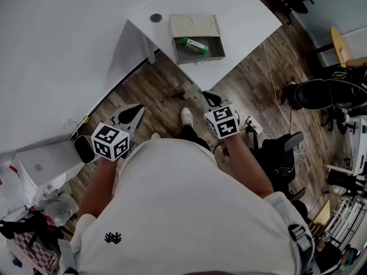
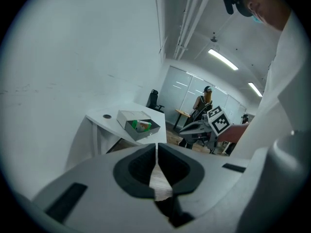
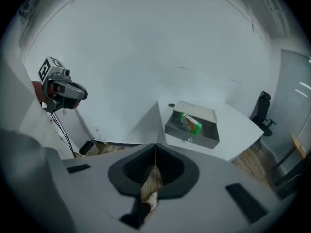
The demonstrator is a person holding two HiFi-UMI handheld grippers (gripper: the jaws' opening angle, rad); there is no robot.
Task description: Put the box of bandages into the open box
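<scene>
An open grey box [image 1: 215,46] stands on the white table [image 1: 241,10] ahead of me, its lid folded back. The green box of bandages [image 1: 192,45] lies inside it, leaning against one wall; the same bandage box [image 3: 190,123] shows in the right gripper view and as a small green shape [image 2: 141,125] in the left gripper view. My left gripper [image 1: 140,107] and right gripper [image 1: 205,95] hover over the wooden floor, well short of the table. Both are shut with nothing between their jaws. The jaw tips meet in each gripper view [image 2: 156,144] [image 3: 155,145].
A dark round disc [image 1: 156,18] sits on the table beside the grey box. Black office chairs [image 1: 321,93] and cables crowd the right side. A white wall runs along the left, with a white unit [image 1: 40,165] at its foot. My shoes [image 1: 186,116] stand on the wood floor.
</scene>
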